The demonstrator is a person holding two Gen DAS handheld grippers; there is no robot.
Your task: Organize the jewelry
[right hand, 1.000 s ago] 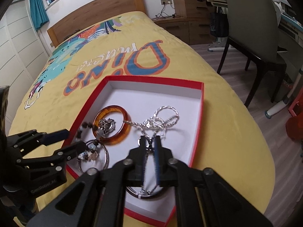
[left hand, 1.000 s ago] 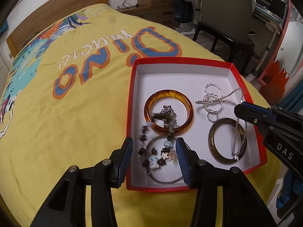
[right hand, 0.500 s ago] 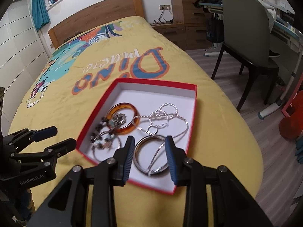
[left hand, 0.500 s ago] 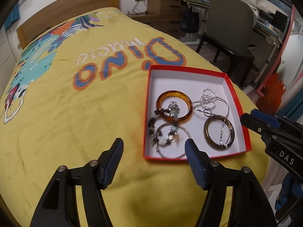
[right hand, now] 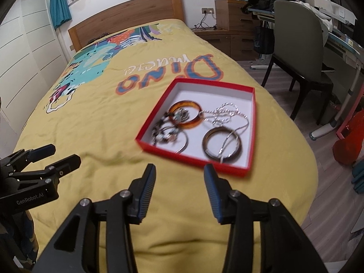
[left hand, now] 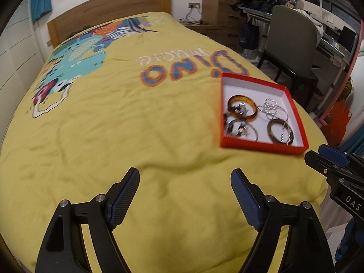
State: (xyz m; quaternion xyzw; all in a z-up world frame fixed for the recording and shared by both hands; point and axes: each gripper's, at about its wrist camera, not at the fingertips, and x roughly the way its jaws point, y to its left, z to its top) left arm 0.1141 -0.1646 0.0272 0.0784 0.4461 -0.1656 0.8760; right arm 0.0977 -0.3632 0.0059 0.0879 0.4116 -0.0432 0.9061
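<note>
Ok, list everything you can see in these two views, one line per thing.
red box: one, red walls, white floor, on the bedspread
amber bangle: one, orange-brown, in the box, far left
dark bangle: one, grey-brown, in the box, near right
silver chain: one, silver, in the box, trailing over the dark bangle
beaded wire bracelet: one, dark beads, in the box, near left
bedspread: one, yellow, printed, covering the bed
headboard: one, wood, far end
chair: one, grey, right of the bed
left gripper: one, black with blue pads, open, empty
right gripper: one, same colours, open, empty
</note>
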